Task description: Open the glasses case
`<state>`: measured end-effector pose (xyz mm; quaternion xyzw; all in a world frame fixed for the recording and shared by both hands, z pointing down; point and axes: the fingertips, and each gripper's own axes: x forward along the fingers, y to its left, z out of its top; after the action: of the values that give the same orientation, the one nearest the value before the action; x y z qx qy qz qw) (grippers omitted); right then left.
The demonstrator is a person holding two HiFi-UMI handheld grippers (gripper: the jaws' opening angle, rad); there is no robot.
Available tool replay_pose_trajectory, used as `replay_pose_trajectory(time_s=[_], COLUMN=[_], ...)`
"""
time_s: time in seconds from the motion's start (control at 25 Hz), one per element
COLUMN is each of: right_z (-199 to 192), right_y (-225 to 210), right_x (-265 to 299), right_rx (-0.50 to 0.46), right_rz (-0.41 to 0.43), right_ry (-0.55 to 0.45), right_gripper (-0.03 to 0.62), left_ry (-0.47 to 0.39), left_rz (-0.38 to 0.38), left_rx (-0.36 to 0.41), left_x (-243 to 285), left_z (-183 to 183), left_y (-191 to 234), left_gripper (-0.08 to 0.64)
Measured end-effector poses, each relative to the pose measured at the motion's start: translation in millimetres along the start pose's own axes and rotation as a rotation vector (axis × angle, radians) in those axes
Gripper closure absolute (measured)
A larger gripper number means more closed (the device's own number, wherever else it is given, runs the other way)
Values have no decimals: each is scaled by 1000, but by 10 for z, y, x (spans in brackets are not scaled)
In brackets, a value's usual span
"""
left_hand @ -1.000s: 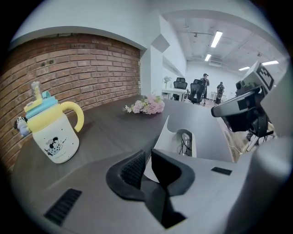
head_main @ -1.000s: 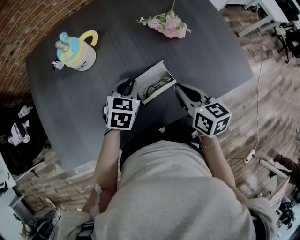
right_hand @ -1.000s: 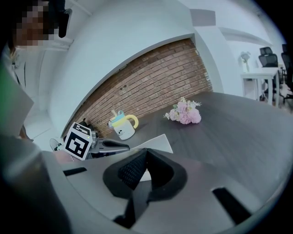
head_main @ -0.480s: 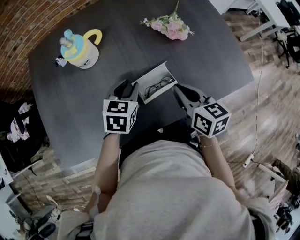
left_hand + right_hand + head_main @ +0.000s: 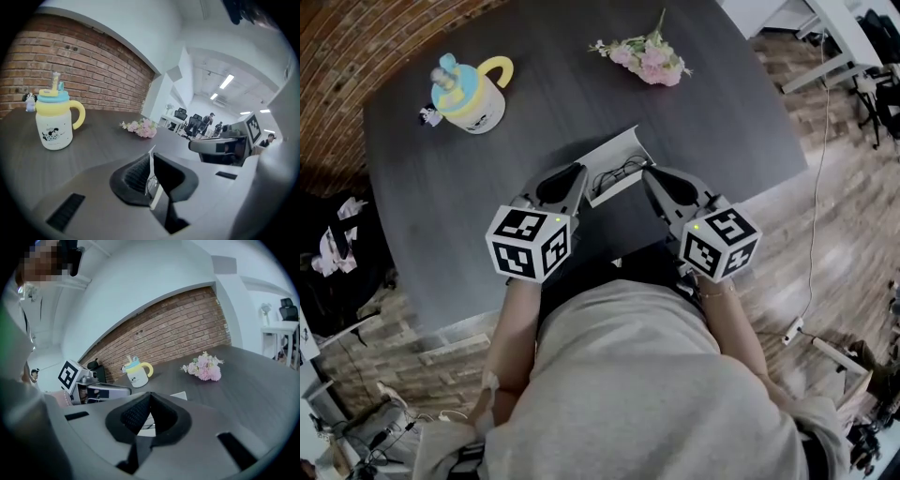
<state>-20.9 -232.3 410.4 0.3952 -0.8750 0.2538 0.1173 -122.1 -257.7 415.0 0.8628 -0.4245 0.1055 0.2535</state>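
- White rectangular glasses case [image 5: 615, 150] lies open on the dark grey table [image 5: 469, 187].
- Left gripper [image 5: 579, 173]: jaws, just closing, pinch the lid's thin end edge.
- Right gripper [image 5: 649, 176]: jaws together, empty, just beside the case.

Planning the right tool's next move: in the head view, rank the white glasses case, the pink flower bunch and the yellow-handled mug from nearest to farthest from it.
Measured from the right tool in the head view:
1. white open glasses case, just left of the tool's tip.
2. pink flower bunch, straight ahead, well beyond the case.
3. white mug with yellow handle and blue lid, far off to the left.
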Motion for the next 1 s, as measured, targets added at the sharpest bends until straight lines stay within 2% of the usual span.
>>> replay_pose_trajectory(time_s=[0.16,0.4,1.0], right_z=[34,89,-93], right_y=[121,246,309], right_x=[4,-13,37], right_rx=[-11,3,-28], right_rz=[43,102,125], right_ry=[-25,-44,64], right_gripper=[584,583,584], left_ry=[-4,9,64], left_rz=[-44,-66,-48], left_rx=[-45,-4,-8], left_x=[-47,-56,-13], left_z=[-4,-44,-197], left_y=[-146,-404,-442], left_gripper=[526,528,534])
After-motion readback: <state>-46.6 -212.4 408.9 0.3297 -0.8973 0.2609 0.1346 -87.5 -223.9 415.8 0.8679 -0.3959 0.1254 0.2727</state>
